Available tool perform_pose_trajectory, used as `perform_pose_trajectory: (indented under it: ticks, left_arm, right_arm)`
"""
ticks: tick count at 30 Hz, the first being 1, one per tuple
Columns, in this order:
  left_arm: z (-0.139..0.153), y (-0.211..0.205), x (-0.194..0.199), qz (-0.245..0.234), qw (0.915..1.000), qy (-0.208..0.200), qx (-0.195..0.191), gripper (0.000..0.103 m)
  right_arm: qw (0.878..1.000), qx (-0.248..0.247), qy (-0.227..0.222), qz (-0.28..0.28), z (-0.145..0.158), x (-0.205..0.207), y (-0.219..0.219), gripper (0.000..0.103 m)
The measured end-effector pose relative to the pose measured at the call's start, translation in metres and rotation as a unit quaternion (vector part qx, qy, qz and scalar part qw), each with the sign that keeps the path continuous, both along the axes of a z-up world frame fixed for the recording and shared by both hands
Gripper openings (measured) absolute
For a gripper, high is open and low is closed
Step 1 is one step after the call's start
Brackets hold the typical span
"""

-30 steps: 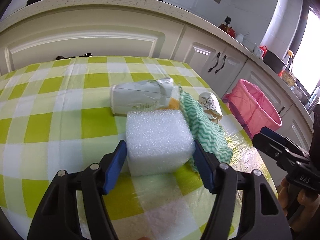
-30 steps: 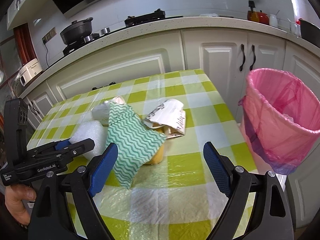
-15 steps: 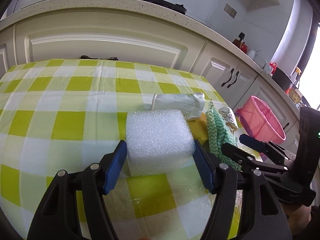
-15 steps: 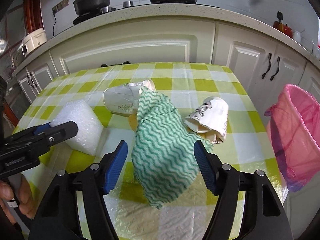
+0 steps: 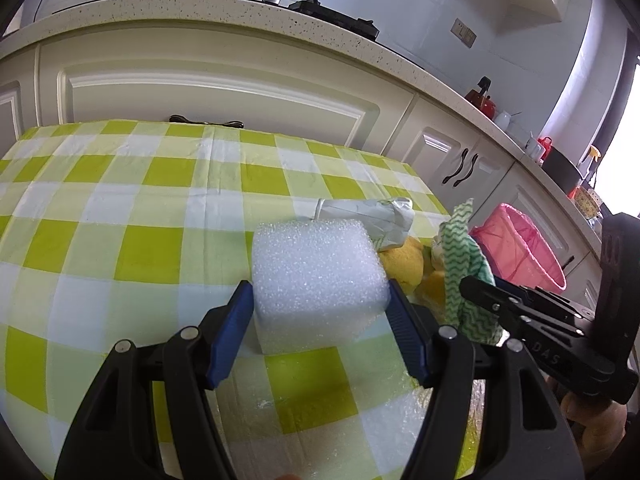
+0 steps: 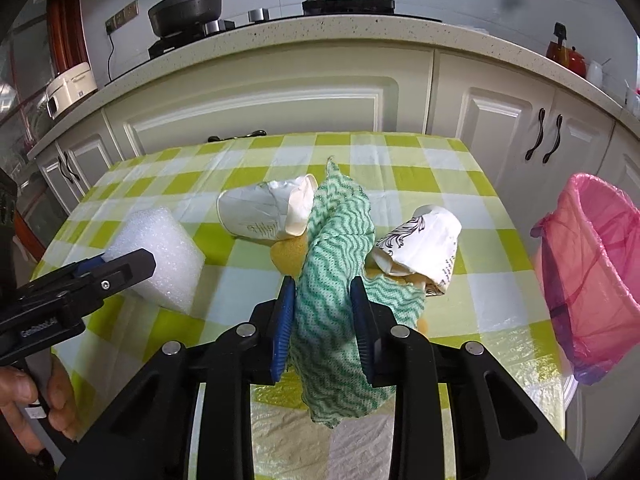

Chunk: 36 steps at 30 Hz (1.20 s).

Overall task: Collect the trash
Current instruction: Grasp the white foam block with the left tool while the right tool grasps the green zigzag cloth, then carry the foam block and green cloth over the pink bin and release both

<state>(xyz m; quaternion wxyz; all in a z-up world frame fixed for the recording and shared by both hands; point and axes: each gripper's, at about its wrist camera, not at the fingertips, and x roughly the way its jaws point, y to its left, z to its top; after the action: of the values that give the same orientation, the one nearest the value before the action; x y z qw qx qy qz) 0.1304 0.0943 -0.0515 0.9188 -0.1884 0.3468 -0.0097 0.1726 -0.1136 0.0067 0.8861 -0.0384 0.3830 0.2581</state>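
My left gripper [image 5: 320, 300] is shut on a white foam block [image 5: 318, 276], holding it just over the green-checked table [image 5: 120, 208]. The block and left gripper also show in the right wrist view [image 6: 160, 256]. My right gripper [image 6: 322, 300] is shut on a green zigzag cloth [image 6: 332, 280], which hangs between the pads; the cloth also shows in the left wrist view [image 5: 464, 264]. Two crumpled white paper cups [image 6: 264, 212] [image 6: 420, 244] and a yellow sponge [image 6: 286, 256] lie on the table beside the cloth.
A pink-lined trash bin [image 6: 592, 272] stands on the floor off the table's right edge, also seen in the left wrist view [image 5: 520, 252]. White kitchen cabinets [image 6: 280, 96] and a counter with a stove run behind the table.
My right gripper has closed on the green cloth and lifted it. My left gripper keeps the foam block and has drawn back to the left with it.
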Motion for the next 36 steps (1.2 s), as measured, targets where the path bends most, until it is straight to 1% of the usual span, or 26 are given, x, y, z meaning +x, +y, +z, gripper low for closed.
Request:
perform_pose_trajectory:
  ticks: [11, 17, 20, 24, 28, 36]
  left_arm:
    - [0.01, -0.008, -0.005, -0.007, 0.9999, -0.011, 0.004, 0.065]
    - [0.017, -0.014, -0.006, -0.013, 0.9997, -0.019, 0.009, 0.064]
    - [0.022, -0.017, -0.007, -0.014, 0.9996, -0.023, 0.011, 0.064]
    - [0.03, -0.023, -0.005, -0.02, 0.9992, -0.029, 0.019, 0.065]
    - [0.04, -0.037, 0.002, -0.03, 0.9984, -0.035, 0.032, 0.064]
    - [0.066, -0.077, 0.03, -0.069, 0.9949, -0.055, 0.05, 0.065]
  right_arm:
    - [0.998, 0.059, 0.021, -0.02, 0.021, -0.009, -0.046, 0.028]
    - [0.996, 0.072, 0.011, -0.045, 0.036, -0.006, -0.076, 0.028]
    - [0.996, 0.072, 0.004, -0.058, 0.04, -0.003, -0.089, 0.028]
    - [0.995, 0.061, -0.012, -0.079, 0.041, -0.003, -0.103, 0.028]
    - [0.993, 0.045, -0.034, -0.102, 0.042, -0.003, -0.117, 0.028]
    - [0.988, 0.033, -0.058, -0.136, 0.046, 0.004, -0.153, 0.028]
